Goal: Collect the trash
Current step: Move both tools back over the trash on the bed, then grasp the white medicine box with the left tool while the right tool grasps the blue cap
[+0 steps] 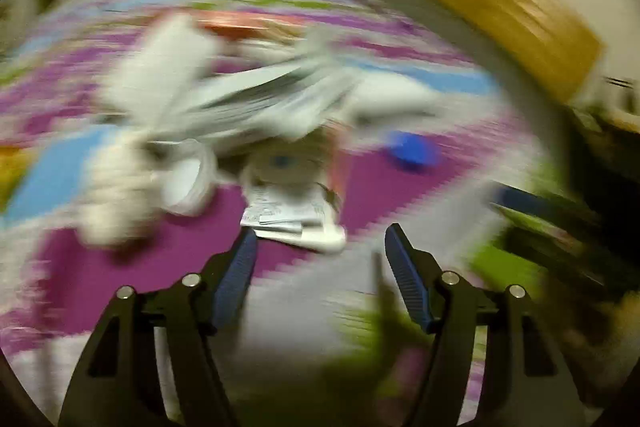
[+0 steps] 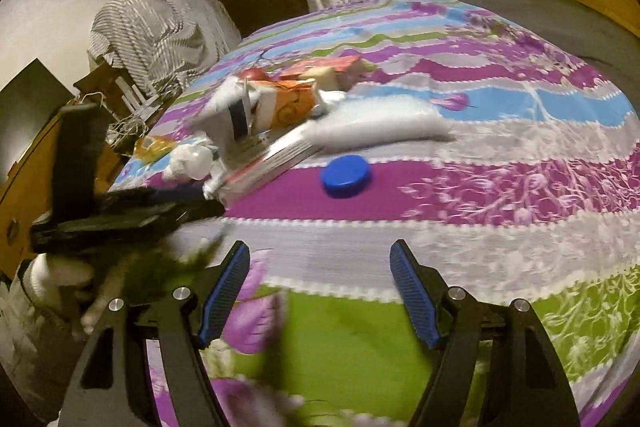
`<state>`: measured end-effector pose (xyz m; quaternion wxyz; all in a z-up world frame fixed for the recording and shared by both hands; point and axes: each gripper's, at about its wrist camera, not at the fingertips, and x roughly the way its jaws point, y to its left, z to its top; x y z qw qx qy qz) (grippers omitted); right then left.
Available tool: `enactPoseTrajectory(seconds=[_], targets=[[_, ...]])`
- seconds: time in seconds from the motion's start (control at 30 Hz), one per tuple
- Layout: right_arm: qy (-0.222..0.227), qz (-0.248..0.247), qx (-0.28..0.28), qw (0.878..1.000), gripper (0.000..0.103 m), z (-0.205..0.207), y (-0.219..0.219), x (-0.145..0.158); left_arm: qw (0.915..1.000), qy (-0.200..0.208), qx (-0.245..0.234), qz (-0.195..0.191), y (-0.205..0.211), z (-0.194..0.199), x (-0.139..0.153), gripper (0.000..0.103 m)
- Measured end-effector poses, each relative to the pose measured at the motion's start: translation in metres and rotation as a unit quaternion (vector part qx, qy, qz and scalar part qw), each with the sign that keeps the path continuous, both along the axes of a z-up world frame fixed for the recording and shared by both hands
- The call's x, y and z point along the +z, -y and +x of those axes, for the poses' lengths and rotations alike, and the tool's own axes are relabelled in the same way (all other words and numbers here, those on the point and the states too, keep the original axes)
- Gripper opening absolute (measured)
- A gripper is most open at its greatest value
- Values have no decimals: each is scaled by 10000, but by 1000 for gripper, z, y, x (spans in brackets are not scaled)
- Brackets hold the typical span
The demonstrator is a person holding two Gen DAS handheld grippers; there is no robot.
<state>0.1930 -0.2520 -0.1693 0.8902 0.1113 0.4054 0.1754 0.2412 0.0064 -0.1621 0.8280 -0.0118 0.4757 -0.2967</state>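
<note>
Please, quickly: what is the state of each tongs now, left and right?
Left tongs: open, nothing between them.
Right tongs: open, nothing between them.

**Colours and patterns, bed scene**

Bedsheet (image 2: 500,195): wavy bands of purple, grey-white, sky blue and lime green, with pale floral print. Bottle cap (image 2: 346,175): solid blue. Carton (image 2: 294,103): orange with white. Plastic bag (image 2: 376,127): white. Draped cloth (image 2: 156,31): grey-and-white stripes. Gripper pads (image 2: 224,295): blue, ribbed, on black frames.
</note>
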Motion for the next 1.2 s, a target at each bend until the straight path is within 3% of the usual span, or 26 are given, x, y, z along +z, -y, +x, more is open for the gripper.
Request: enactPoseTrajectory(seconds=[0.1, 0.27, 0.43, 0.7, 0.8, 0.93, 1.07, 1.2], targets=[[36, 0, -45, 10000, 74, 4, 12, 0, 9998, 115, -80, -124, 1, -9, 10, 62], [60, -317, 278, 9991, 74, 26, 8, -6, 9986, 215, 473, 140, -6, 2, 12, 61], [4, -796, 668, 9946, 73, 59, -17, -9, 9967, 261, 615, 458, 3, 24, 6, 62], [-145, -1327, 1058, 9854, 54, 103, -49, -19, 9940, 287, 684, 804, 17, 57, -3, 62], [-128, -1362, 999, 9856, 41, 102, -47, -21, 9939, 251, 600, 892, 23, 62, -8, 62], [-96, -1244, 939, 9877, 41, 87, -33, -19, 9930, 318, 435, 1047, 35, 54, -12, 52], [-83, -1107, 802, 9906, 41, 60, -15, -16, 9935, 244, 431, 1022, 36, 41, -10, 49], [-89, -1008, 758, 9920, 41, 20, -2, -13, 9940, 171, 300, 1034, 29, 1, -5, 49]])
